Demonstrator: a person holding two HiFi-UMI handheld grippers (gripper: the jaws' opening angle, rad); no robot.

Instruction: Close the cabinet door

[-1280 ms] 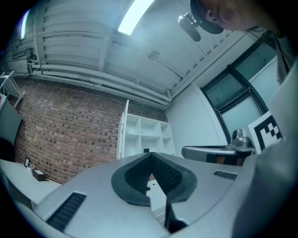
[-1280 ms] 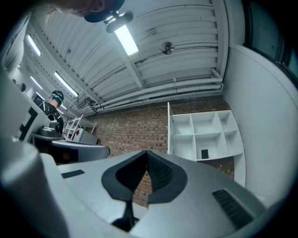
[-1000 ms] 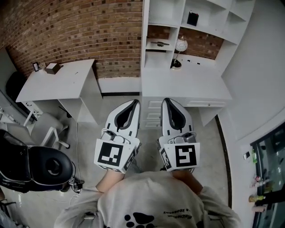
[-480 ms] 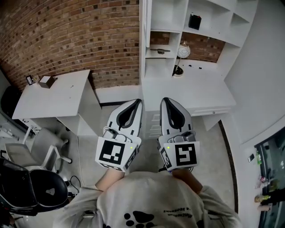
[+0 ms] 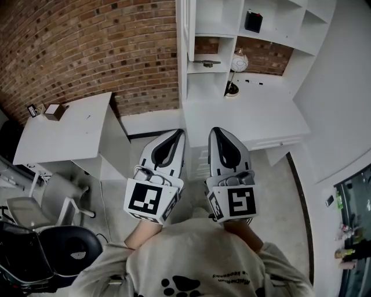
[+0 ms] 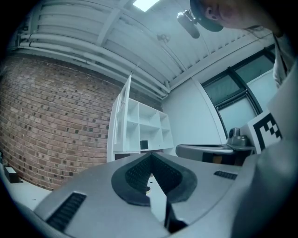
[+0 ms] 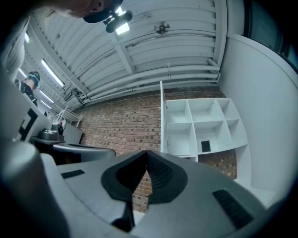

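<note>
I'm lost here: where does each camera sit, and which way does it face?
Head view: on the head, looking down at floor and shelf unit; left tool, right tool, shirt show.
Left gripper view: on left tool, facing shelf unit; shut jaws show.
Right gripper view: likewise, from right tool.
All share the open cabinet door.

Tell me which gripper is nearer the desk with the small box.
Left. In the head view the left gripper is just right of the desk; the right gripper is farther right, on the left one's far side.
</note>
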